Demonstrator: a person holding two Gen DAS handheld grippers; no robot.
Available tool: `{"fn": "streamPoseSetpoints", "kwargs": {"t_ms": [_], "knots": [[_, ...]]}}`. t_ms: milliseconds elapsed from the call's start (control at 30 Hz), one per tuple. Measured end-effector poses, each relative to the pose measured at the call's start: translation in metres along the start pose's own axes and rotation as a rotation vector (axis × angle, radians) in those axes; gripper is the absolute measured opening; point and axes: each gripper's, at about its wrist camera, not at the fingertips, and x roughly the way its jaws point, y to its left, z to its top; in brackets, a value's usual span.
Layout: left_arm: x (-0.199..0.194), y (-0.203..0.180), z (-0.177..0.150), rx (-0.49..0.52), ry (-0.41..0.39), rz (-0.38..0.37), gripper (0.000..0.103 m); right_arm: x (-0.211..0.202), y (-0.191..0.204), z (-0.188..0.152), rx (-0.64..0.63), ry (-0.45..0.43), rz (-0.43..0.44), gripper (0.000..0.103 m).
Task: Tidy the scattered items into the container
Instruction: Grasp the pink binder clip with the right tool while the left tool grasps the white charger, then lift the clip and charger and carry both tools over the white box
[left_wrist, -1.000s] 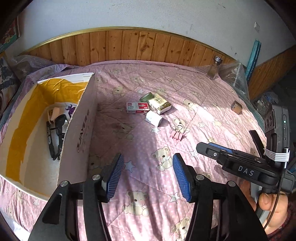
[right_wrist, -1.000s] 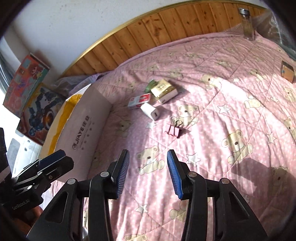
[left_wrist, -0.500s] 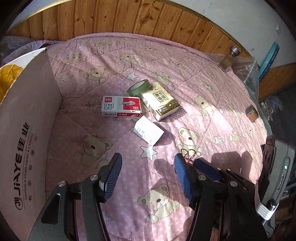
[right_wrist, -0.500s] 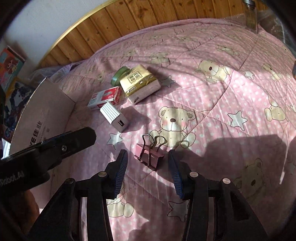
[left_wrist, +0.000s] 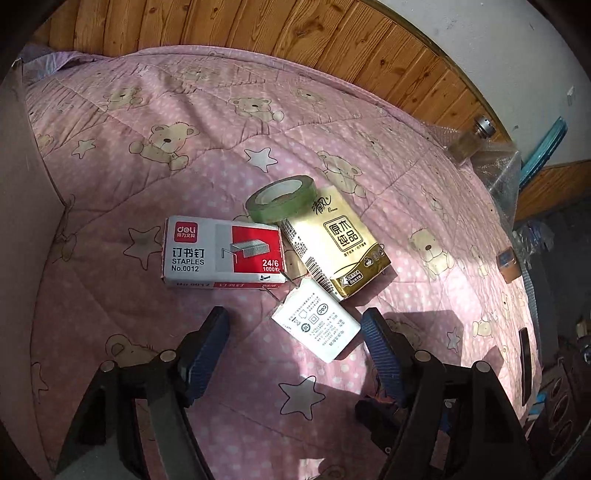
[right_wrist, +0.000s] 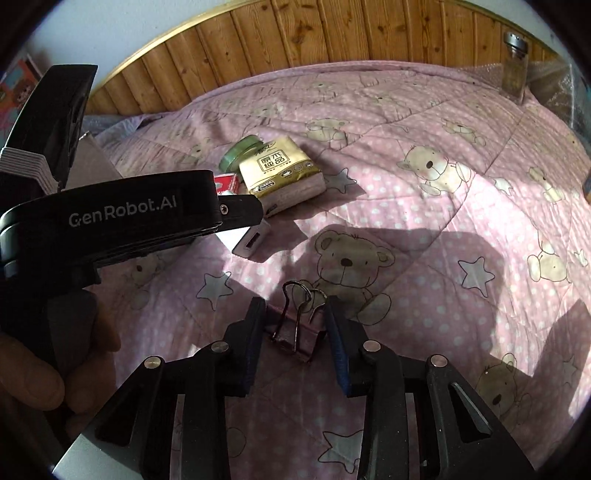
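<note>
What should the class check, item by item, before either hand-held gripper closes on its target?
1. Right hand-held gripper open: ok.
2. Binder clip between its fingers: ok.
3. Left hand-held gripper open: ok.
4. White charger centred between its fingers: not ok, it lies nearer the right finger, mostly ahead of the tips.
5. Charger clear of staples box and tissue pack: cannot tell, its prongs reach the box.
6. Container free to receive: cannot tell, only a cardboard wall shows.

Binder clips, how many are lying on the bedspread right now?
1. A dark red binder clip lies on the pink bedspread, between the open fingers of the right gripper. The left gripper blocks part of the bed, so another could be hidden.
</note>
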Motion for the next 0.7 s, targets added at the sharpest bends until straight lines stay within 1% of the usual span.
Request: {"fn": "streamPoseSetpoints", "kwargs": {"t_ms": [200,333,367,400,433,567,700], "knots": [[0.007,-0.009,0.004,0.000,-0.005,0.003,0.079,-0.006,-0.008,-0.004,0.045,0.007,0.025,0.034],[0.015,-0.022,0.005,0.069,-0.006,0.052,0.080,-0.009,-0.010,-0.007,0.053,0.012,0.032,0.034],[0.016,-0.024,0.005,0.086,-0.004,0.064,0.074,-0.009,-0.011,-0.007,0.056,0.012,0.033,0.034],[0.016,-0.025,0.005,0.103,-0.003,0.079,0.066,-0.010,-0.013,-0.008,0.062,0.015,0.038,0.034],[0.015,-0.025,0.005,0.119,0.000,0.101,0.052,-0.011,-0.014,-0.008,0.069,0.019,0.043,0.034],[0.007,-0.018,0.007,0.102,0.012,0.080,0.052,-0.017,-0.019,-0.009,0.086,0.013,0.054,0.034],[-0.008,-0.014,0.002,0.084,-0.001,0.065,0.052,-0.029,-0.024,-0.006,0.095,-0.017,0.062,0.034]]}}
